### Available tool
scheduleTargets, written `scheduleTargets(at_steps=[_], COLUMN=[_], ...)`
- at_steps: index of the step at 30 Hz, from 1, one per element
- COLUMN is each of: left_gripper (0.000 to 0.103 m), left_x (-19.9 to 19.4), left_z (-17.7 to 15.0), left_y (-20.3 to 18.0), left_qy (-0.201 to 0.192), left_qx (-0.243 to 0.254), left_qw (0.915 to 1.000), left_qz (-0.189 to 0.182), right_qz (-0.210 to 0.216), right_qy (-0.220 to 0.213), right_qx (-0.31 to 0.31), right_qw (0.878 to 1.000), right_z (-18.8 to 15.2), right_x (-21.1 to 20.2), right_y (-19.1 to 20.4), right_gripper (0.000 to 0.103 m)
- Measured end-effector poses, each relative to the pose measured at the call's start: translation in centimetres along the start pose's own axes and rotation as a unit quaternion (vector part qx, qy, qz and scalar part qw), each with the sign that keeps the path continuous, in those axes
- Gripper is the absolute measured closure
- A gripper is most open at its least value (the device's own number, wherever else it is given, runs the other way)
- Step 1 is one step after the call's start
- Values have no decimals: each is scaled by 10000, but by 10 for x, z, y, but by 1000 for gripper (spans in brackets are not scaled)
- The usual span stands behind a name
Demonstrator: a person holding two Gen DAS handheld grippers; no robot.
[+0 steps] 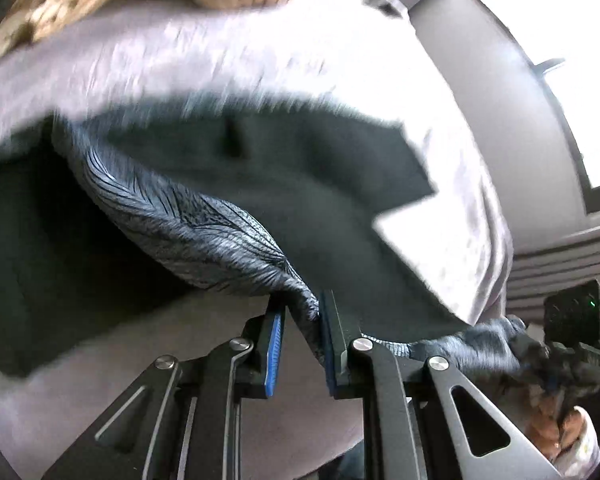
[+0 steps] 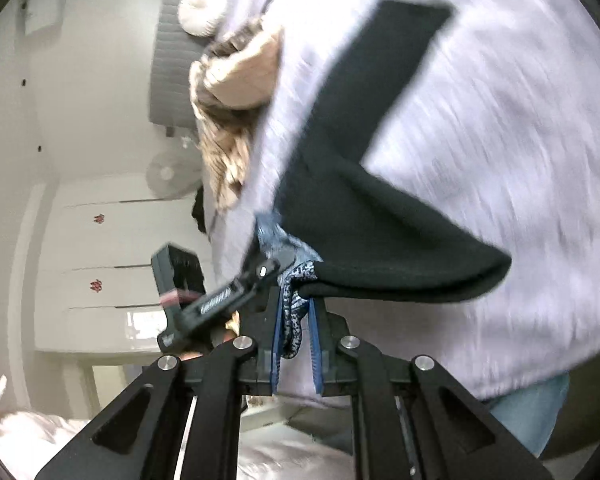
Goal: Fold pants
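The pants [image 1: 300, 168] are dark, near black, with a blue-grey patterned band [image 1: 204, 232] along one edge. They hang lifted over the bed. My left gripper [image 1: 302, 308] is shut on a bunched bit of that patterned band. At the right edge of the same view, my right gripper [image 1: 540, 356] holds the band further along. In the right wrist view the pants [image 2: 360, 220] drape away up and to the right. My right gripper [image 2: 296, 320] is shut on the patterned band [image 2: 294, 304] between its blue pads. My left gripper [image 2: 274, 270] grips the same edge close beside it.
A pale lilac sheet covers the bed [image 1: 220, 60] beneath the pants. A brown patterned blanket [image 2: 236, 80] and a round white cushion [image 2: 202, 10] lie at its far end. A window [image 1: 560, 60], a white wardrobe [image 2: 100, 240] and a fan [image 2: 172, 176] stand around. A hand [image 1: 560, 432] holds the right gripper.
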State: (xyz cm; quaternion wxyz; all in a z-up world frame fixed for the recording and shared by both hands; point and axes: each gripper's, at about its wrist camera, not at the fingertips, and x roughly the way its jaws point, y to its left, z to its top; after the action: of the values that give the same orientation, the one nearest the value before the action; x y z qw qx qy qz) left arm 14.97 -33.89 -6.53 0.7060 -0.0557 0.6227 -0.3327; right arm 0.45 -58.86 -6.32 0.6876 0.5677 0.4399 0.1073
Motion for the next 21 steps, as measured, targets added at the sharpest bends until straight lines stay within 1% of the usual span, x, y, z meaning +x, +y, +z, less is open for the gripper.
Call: scheduleTargets(at_steps=[2, 4, 7, 9, 10, 11, 12, 13, 14, 15, 16, 17, 18, 19, 20, 21], left_gripper=[84, 84, 84, 84, 84, 79, 60, 47, 36, 36, 36, 36, 36, 35, 35, 35], left_x=[-6, -5, 9, 20, 22, 27, 31, 35, 37, 40, 40, 39, 35, 32, 28, 26], left_z=[21, 43, 76, 98, 104, 114, 125, 133, 137, 144, 147, 150, 150, 150, 148, 145], left_y=[-9, -13, -18, -25, -26, -28, -28, -31, -31, -29, -27, -23, -21, -18, -15, -15], left_qy=[-216, -374, -513, -658, -726, -773, -818, -893, -967, -1058, -1046, -1037, -1072, -1105, -1132, -1124], left_qx=[105, 173, 121, 57, 33, 18, 17, 18, 15, 3, -29, -127, -187, -210, -198, -186], left_qw=[9997, 9991, 9983, 9965, 9954, 9943, 9924, 9892, 9868, 9841, 9836, 9831, 9821, 9807, 9786, 9773], left_qz=[-38, 2, 243, 518, 617, 733, 920, 1164, 1298, 1427, 1466, 1506, 1540, 1599, 1707, 1787], right_qz=[69, 90, 41, 17, -37, -67, -118, -231, -354, -487, -548, -640, -831, -1070, -1386, -1554], right_qy=[-64, -73, -49, -8, 41, 64, 92, 135, 164, 207, 238, 286, 314, 303, 210, 104], right_qx=[-95, -219, -227, -219, -159, -111, -99, -151, -203, -203, -149, -81, -83, -154, -342, -521], right_qw=[9999, 9997, 9997, 9998, 9999, 9999, 9998, 9995, 9990, 9984, 9981, 9975, 9960, 9937, 9895, 9864], right_z=[29, 54, 100, 138, 163, 180, 199, 217, 232, 248, 261, 273, 284, 292, 299, 303], right_x=[-4, -6, -8, -3, 2, 8, 14, 21, 28, 35, 41, 46, 51, 53, 53, 50], right_y=[15, 22, 23, 20, 16, 16, 16, 15, 15, 12, 12, 8, 7, 6, 9, 12], right_gripper=[90, 90, 90, 90, 90, 90, 90, 89, 88, 87, 86, 81, 58, 32, 26, 26])
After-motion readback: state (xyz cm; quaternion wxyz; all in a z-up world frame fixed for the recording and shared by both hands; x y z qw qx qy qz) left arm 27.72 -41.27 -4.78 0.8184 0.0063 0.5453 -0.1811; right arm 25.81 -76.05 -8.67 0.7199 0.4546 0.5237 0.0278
